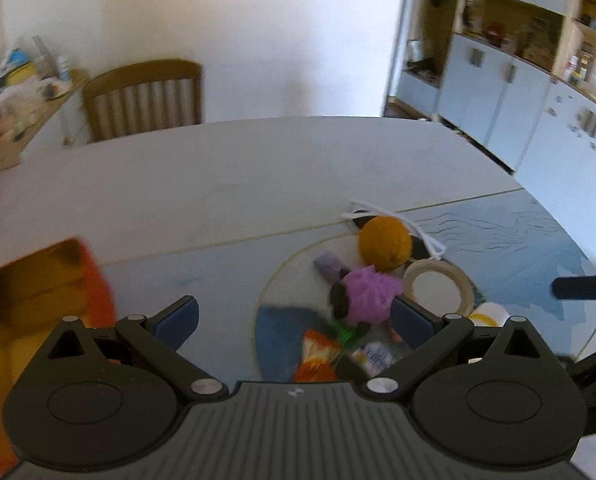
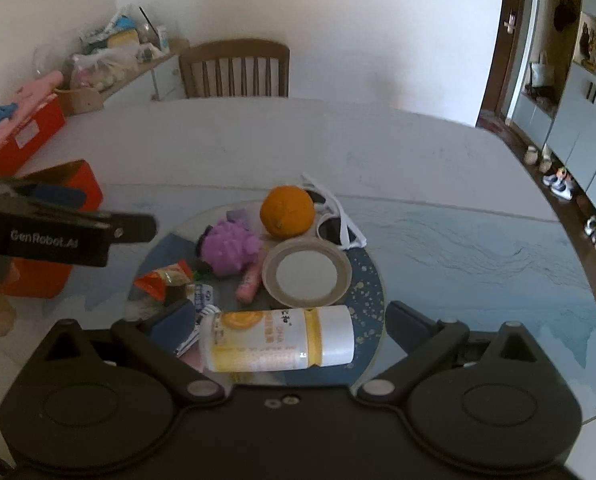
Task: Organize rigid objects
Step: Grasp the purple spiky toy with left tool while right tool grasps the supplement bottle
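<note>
A pale counter (image 2: 378, 152) with a blue printed mat carries a round glass plate (image 2: 374, 280). On the plate lie an orange (image 2: 287, 211), a purple plush toy (image 2: 230, 249), a tape roll (image 2: 306, 273), white sunglasses (image 2: 340, 224), a pink tube (image 2: 248, 284), snack packets (image 2: 164, 280) and a white bottle (image 2: 278, 339) on its side. A red box (image 2: 80, 196) stands on the counter left of the plate.

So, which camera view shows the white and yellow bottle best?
The right wrist view: the white and yellow bottle lies on its side, whole and sharp, between the open fingers of the right tool. In the left wrist view only a small blurred part of it shows, behind the left tool's finger linkage, near the tape roll.
</note>
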`<state>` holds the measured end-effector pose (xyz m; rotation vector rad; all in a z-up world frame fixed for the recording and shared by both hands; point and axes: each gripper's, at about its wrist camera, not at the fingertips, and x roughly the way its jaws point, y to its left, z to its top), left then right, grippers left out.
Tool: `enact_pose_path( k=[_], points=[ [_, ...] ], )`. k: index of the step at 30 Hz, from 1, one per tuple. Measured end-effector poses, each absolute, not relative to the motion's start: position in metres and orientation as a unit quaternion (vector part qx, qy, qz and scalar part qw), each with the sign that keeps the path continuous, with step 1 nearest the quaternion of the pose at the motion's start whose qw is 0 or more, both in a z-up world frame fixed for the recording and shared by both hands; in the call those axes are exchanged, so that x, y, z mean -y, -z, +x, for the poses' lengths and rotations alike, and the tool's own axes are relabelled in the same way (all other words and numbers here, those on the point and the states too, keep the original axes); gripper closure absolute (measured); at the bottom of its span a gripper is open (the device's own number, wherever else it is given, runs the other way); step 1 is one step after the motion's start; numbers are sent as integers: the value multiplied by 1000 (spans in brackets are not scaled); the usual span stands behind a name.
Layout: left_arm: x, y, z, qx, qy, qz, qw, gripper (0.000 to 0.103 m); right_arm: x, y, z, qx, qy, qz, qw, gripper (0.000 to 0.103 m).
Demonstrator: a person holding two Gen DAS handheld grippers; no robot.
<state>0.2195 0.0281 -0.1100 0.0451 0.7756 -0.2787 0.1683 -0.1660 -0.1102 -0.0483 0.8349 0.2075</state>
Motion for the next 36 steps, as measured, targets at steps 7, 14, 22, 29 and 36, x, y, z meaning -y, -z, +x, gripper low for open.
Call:
enact_pose_path(
  k=[7,14,22,29,36],
  points=[
    [-6,128,251,-396,176,30,901,1,155,124,175,-420,-128,-47,897,0],
    [9,150,274,-426,189,19,885,2,153,135,183,-440,-130,-50,887,0],
    [18,162,287,-442,215,6,871,7,152,136,196,-440,-121,-39,889,0],
    [20,166,297,-459,215,-11,862,14,176,140,213,-463,-55,46,883,0],
    [22,173,297,-468,221,-14,855,18,186,155,212,-500,-26,119,858,0]
  ],
)
